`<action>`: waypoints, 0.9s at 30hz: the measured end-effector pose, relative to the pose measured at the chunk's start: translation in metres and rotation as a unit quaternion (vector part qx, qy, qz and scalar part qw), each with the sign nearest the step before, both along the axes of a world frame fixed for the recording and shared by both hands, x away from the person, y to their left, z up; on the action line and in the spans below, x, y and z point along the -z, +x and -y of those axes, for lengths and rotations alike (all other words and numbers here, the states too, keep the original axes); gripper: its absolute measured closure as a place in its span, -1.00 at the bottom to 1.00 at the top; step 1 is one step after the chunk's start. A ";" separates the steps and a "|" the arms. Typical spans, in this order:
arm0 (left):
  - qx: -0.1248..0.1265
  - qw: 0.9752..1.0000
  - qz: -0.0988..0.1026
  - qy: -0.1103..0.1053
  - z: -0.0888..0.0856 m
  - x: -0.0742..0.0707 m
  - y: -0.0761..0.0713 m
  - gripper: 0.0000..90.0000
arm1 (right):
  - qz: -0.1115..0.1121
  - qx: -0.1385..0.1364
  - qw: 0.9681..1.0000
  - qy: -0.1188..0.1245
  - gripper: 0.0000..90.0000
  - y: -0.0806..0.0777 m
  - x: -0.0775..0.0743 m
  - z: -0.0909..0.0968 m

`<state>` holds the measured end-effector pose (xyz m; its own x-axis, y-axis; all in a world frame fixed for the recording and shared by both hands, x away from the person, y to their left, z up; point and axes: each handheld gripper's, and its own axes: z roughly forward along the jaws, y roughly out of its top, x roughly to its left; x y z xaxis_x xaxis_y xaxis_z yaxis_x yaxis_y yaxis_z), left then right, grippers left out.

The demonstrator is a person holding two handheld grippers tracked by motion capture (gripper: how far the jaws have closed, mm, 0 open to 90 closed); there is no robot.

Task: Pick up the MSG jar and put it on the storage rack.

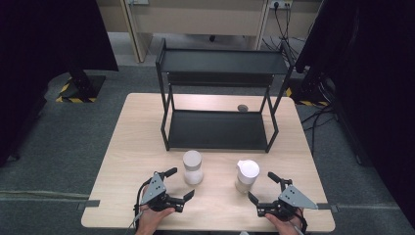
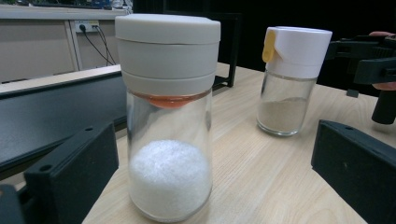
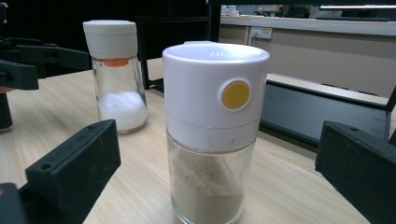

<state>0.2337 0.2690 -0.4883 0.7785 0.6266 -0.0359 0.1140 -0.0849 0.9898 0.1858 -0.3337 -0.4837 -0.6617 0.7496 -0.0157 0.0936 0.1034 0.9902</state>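
Now | both grippers' fingers spread, pinching nothing | salt jar (image 2: 169,116) base cut off

The right gripper (image 3: 210,172) stands with jaws wide apart around a white-capped jar (image 3: 212,135) of beige powder — untouched; a salt jar (image 3: 116,74) stands farther off on the wooden table (image 3: 289,186).

2 glass shakers (image 1: 193,167) (image 1: 246,176), 1 black 2-tier rack (image 1: 219,93), 1 table (image 1: 127,161), 2 grippers (image 1: 175,182) (image 1: 261,188).
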 end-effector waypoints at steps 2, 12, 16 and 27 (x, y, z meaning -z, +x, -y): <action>0.000 1.000 0.000 0.000 0.000 0.000 0.000 -1.00 | 0.000 0.000 1.000 0.000 -0.99 0.000 0.000 0.000; -0.001 1.000 0.001 0.001 0.000 0.000 0.000 -0.99 | -0.001 0.000 1.000 0.001 -0.99 0.000 0.001 0.000; -0.001 1.000 0.002 0.001 0.000 0.000 0.000 -1.00 | -0.001 0.000 1.000 0.000 -0.99 0.000 0.001 -0.001; -0.002 1.000 0.002 0.001 0.001 0.000 0.000 -1.00 | -0.001 0.000 1.000 0.002 -0.99 0.000 0.001 -0.001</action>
